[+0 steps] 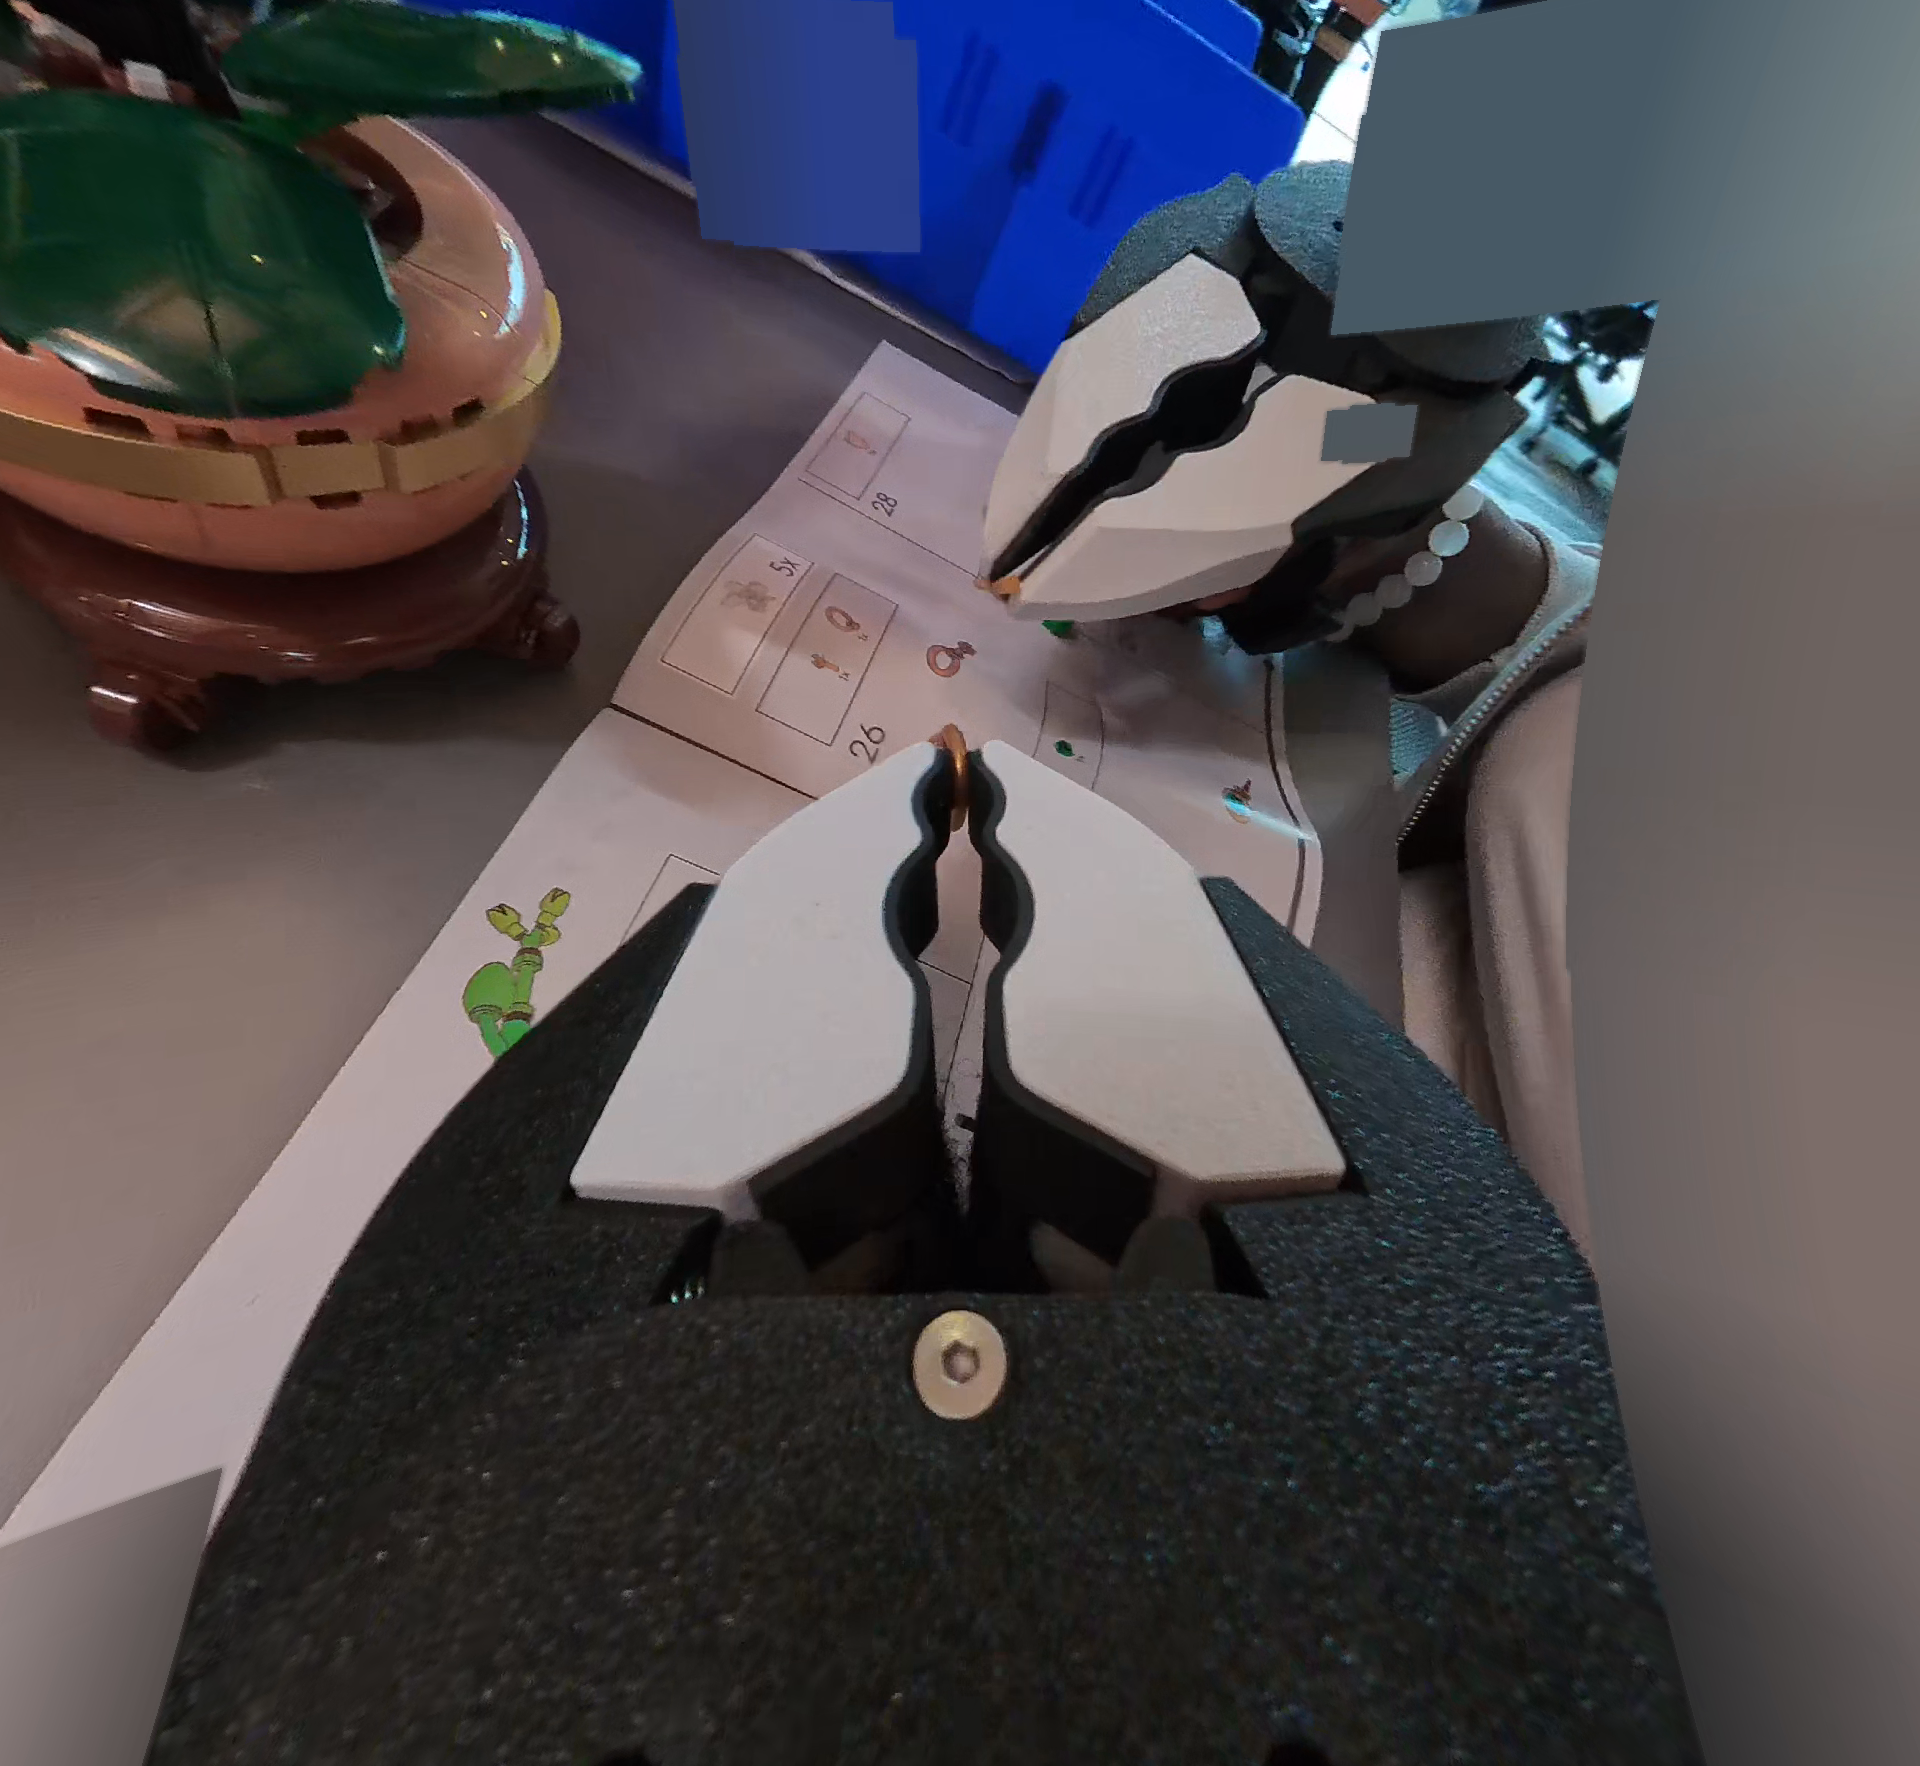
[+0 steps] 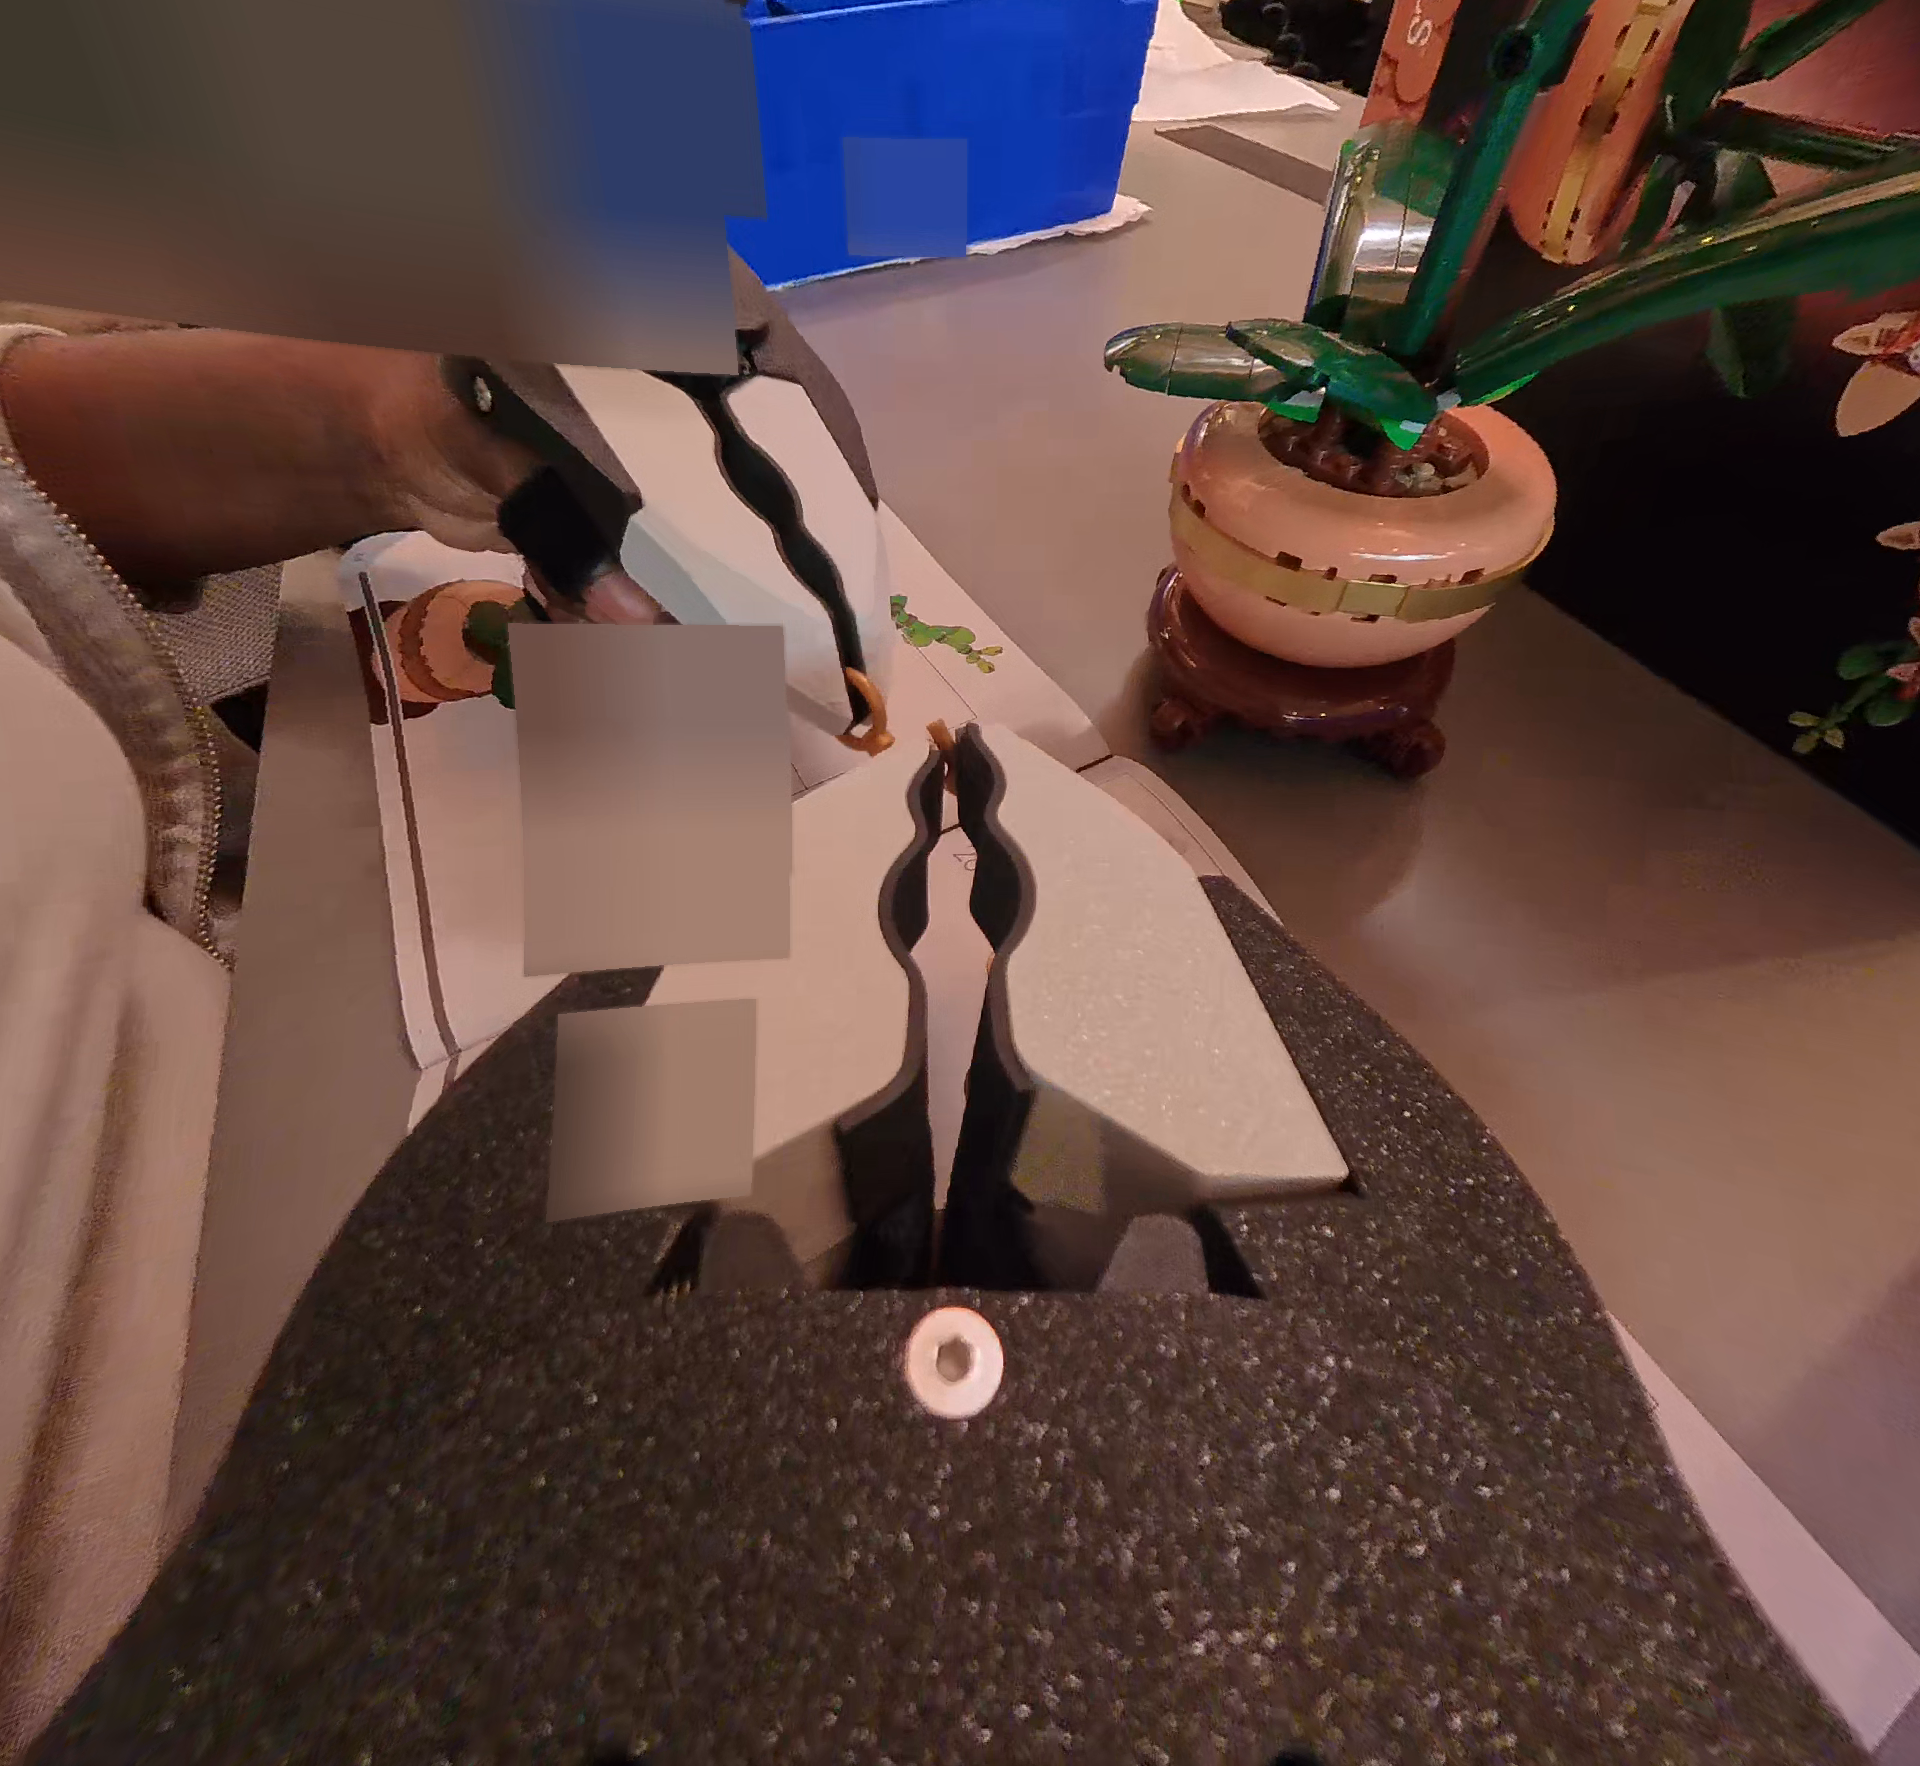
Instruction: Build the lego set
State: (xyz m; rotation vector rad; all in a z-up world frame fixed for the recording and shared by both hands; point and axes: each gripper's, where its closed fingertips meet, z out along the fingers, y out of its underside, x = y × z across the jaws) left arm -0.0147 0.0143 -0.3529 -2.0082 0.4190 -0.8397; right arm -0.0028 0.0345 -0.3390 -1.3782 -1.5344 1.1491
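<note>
Mid-build: the pot (image 2: 1361,553) with leaves stands finished near the tabletop's far edge as the left gripper (image 1: 951,760) pinches a tan ring (image 1: 954,776) and the right gripper (image 2: 951,740) clamps a small tan piece (image 2: 940,736) over the manual (image 1: 790,615), still unjoined

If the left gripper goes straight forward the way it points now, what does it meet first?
Probably the open instruction booklet lying just beyond the left gripper and its orange ring. The right gripper is off to the right of that line, though depth is hard to judge.
</note>
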